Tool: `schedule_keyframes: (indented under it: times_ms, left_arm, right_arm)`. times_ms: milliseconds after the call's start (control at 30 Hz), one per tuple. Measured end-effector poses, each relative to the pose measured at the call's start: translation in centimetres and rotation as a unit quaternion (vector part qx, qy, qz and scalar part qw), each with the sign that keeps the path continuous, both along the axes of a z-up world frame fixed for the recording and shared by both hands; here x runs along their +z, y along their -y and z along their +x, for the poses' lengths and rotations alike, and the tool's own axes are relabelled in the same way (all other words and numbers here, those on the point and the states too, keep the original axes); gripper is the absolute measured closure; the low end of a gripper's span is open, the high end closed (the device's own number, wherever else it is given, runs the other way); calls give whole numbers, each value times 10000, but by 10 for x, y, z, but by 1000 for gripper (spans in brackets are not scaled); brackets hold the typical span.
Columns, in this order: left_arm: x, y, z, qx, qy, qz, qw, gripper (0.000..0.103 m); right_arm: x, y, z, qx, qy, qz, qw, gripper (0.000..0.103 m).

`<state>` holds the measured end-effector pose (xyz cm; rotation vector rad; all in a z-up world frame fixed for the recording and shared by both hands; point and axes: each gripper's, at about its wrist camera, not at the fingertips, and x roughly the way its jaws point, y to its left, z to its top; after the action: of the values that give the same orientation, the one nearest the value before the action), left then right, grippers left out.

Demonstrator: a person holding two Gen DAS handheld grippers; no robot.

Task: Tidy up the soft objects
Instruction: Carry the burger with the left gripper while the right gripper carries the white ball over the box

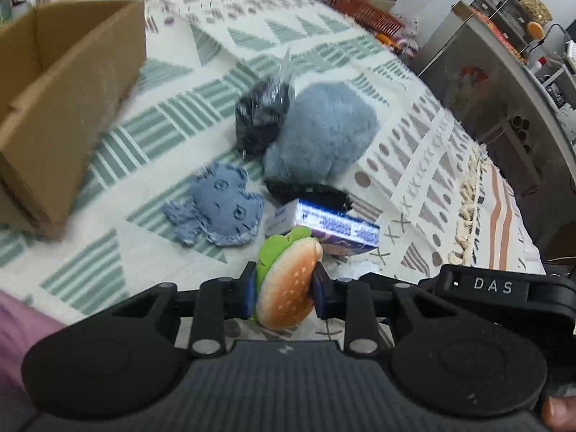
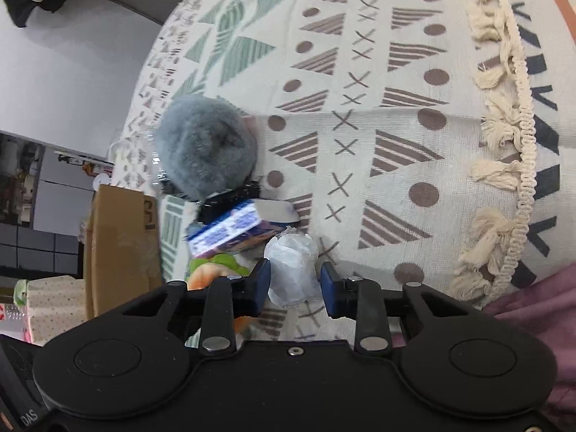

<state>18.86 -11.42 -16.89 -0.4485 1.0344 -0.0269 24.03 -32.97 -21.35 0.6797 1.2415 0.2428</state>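
Left wrist view, L to R: box [image 1: 68, 108], cardboard, open, far left on cloth [image 1: 172, 262]. Denim patch [image 1: 216, 205] flat, frayed edge, near box. Black bag [image 1: 262, 115] touching grey fluff [image 1: 324, 136]. Carton [image 1: 324, 223], blue/white, just past burger. Left gripper [image 1: 284, 288]: pads closed partway, clamped on burger [image 1: 288, 288] — plush, tan bun, green lettuce, on edge.

Right wrist view: right gripper [image 2: 295, 284]: fingers wide, white wad [image 2: 291, 270] between; left pad at its edge, right pad apart; crinkled, lying on cloth.
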Motion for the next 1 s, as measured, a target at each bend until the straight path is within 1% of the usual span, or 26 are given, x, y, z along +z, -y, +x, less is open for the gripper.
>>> schedule_keyframes:
  times_ms: [133,233,300,367,400,500,700,1000]
  left_arm:
    - [23,-8,-14,36,198,-152,9997,74]
    - [36,-15,-25,74,334,-152,9993,74]
    - [44,-21,-31,119,410,-190,9989,74]
    - [53,-27,-36,102,598,-199,9980,74]
    - [56,-31,-39,84,685,-192,9974,74]
    - [60,-46,-45,159,649,-325,9972,74]
    - [74,-70,-58,228,820,-413,9955,74]
    - [100,-112,-78,418,1185,-528,9907,74]
  right_arm:
    - [16,-1,-9,34,242,-11,9997,73]
    - [27,-4,-19,53,361,-19,9993,73]
    - [37,-6,-24,68,488,-110,9987,73]
    - [46,-7,-31,55,603,-167,9980,72]
    - [50,-7,-35,35,672,-166,9976,72]
    - [60,-9,-42,-5,844,-221,9962,72]
    - [79,-19,-48,-239,1068,-463,9929,73]
    - [122,-37,-76,-398,1567,-642,9848,73]
